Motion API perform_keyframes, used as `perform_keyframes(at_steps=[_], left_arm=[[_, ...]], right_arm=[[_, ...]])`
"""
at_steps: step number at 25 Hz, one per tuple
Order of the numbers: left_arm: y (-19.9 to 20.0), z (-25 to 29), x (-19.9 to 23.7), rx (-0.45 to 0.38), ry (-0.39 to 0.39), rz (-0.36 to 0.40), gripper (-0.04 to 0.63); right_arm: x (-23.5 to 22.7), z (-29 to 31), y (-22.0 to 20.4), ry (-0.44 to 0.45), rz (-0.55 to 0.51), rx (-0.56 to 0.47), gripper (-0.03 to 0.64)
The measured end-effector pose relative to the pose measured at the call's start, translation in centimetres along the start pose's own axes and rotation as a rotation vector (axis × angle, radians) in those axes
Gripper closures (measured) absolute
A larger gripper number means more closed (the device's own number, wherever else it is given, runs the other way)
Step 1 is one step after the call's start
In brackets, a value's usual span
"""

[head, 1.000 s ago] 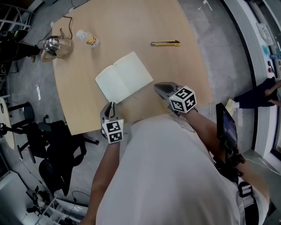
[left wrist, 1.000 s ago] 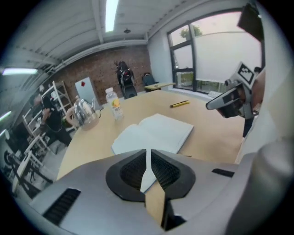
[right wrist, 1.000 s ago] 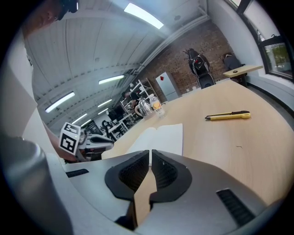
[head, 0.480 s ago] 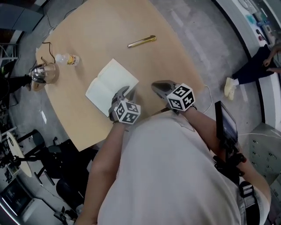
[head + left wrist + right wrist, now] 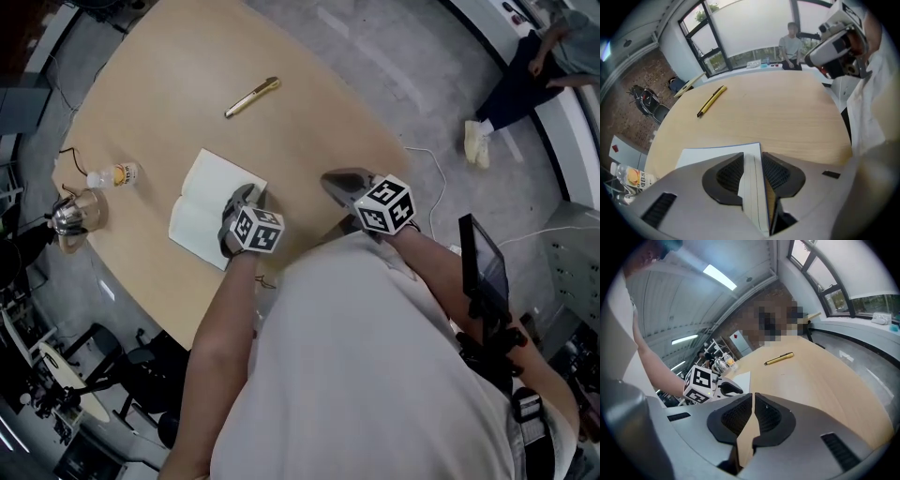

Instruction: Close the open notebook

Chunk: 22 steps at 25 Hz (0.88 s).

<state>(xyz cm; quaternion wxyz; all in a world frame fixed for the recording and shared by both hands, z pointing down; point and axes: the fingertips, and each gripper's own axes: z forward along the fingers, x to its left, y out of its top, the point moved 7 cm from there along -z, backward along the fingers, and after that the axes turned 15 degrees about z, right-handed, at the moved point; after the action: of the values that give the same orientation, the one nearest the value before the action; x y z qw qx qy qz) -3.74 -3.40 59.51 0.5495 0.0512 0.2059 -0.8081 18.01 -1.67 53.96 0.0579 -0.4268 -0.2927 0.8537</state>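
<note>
Left gripper view: left gripper (image 5: 753, 158) jaws, just opened, stand apart around the notebook (image 5: 710, 153) edge on the worktop (image 5: 787, 112). Right gripper (image 5: 753, 399) is clenched, empty.

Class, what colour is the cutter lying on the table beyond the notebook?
The cutter is yellow with black edging, clearest in the left gripper view.

Pale wooden tabletop (image 5: 309, 131), rounded outline. A yellow utility knife (image 5: 251, 97) lies flat toward the far side, well apart from a small clear bottle with a yellow label (image 5: 114, 175), which lies on its side near the left edge. A shiny metal kettle (image 5: 70, 216) stands near the bottle at that edge. Grey floor (image 5: 394, 66) beyond, with a white cable (image 5: 419, 150) on it beside the tabletop; a person (image 5: 525, 56) sits by the far windows.
</note>
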Motion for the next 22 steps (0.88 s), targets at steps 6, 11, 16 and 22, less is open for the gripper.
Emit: perform_keyframes(at_steps=[6, 11, 16, 22], left_arm=[[-0.2, -0.2, -0.4, -0.056, -0.052, -0.094, 0.523], [-0.3, -1.4, -0.2, -0.108, 0.004, -0.157, 0.583], [-1.1, -4.3, 0.5, -0.174, 0.132, -0.257, 0.589], [-3.6, -9.3, 0.4, -0.25, 0.318, -0.447, 0.591]], right_arm=[[-0.4, -0.6, -0.2, -0.001, 0.002, 0.004, 0.589], [0.2, 0.8, 0.4, 0.029, -0.026, 0.027, 0.589], [1.2, 2.3, 0.7, 0.064, -0.057, 0.061, 0.589], [2.3, 3.7, 0.3, 0.117, -0.098, 0.119, 0.589]])
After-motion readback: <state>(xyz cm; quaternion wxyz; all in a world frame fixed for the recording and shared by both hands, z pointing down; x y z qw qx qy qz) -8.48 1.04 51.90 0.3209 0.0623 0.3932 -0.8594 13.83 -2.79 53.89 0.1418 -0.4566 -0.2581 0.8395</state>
